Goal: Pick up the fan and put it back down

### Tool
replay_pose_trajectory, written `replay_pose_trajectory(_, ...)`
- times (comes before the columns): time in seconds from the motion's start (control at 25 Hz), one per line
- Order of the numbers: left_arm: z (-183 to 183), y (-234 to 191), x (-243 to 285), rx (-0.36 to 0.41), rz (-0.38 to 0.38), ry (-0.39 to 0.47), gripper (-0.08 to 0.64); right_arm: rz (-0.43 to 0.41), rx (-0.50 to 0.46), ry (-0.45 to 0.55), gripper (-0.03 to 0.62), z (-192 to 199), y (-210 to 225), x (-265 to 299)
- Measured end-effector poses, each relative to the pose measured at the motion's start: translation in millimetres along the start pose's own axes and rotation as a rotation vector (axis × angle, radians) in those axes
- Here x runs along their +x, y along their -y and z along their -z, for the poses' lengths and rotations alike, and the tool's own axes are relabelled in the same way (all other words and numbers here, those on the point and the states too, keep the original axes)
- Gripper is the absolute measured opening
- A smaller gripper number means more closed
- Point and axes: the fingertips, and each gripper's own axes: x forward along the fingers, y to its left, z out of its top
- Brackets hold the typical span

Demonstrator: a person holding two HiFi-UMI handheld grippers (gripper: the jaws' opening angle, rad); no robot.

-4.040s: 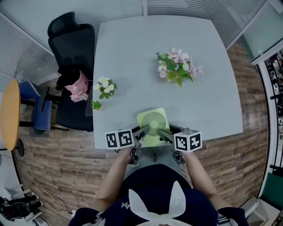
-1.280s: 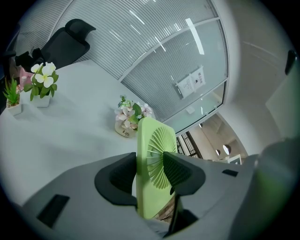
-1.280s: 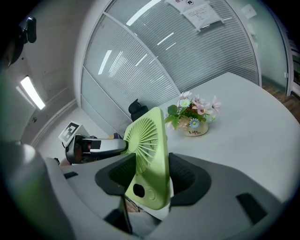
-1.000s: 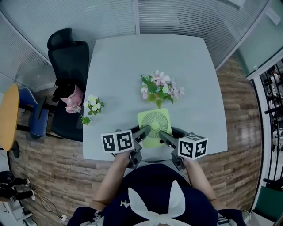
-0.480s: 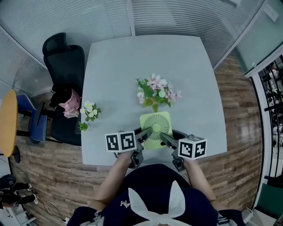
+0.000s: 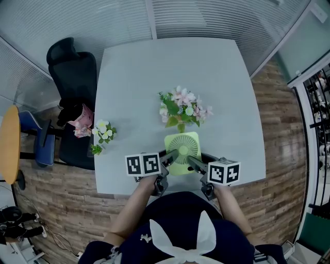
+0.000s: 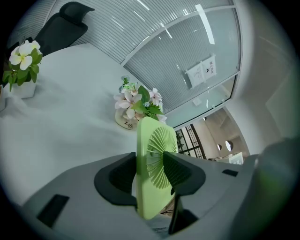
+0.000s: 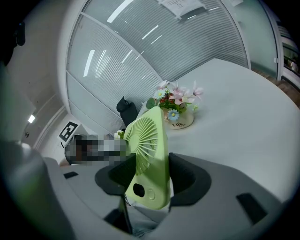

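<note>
**Fan pinched from both sides at the near edge of the counter**

While the wood floor (image 6: 289, 170) and the blind-covered glass wall (image 6: 206, 15) take up the edges of the head view, the big pale counter (image 6: 216, 77) fills the middle. The person (image 6: 180, 232) stands at its near side with both forearms reaching in. A black office chair (image 6: 72, 67) is pushed up at the counter's left side, with something pink on its seat that I can't make out, and a round table (image 6: 9, 142) sits further left by the frame edge.

On the counter, a flower pot (image 6: 183, 109) of pink and white blooms stands roughly mid-counter. Just in front of it, close to the near edge, is the green fan (image 6: 183, 146) — square, thin, grille side tipped up toward the person.

The left gripper (image 6: 171, 154) has the fan's left edge between its jaws, and its own view shows both dark pads pressed on the fan's front and back. The jaws are only partly apart, about as wide as the fan is thick. The right gripper (image 6: 192, 162) does the same thing on the right edge, down by the fan's round button. So both are clamped on the fan, marker cubes (image 6: 143, 164) facing up. Can't tell if the fan's bottom edge is touching the counter or hanging just above it.

Smallest thing — a little plant (image 6: 104, 131) with white flowers sits near the counter's left edge, well apart from the fan.
</note>
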Motion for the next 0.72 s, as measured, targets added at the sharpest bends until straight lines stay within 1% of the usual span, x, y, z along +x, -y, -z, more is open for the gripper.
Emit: replay_pose_trajectory(0.72, 2, -27, 26, -0.054, -0.027, -0.058, 0.190, 0.029, 0.051, -0.056, 0.224, 4, 24, 22)
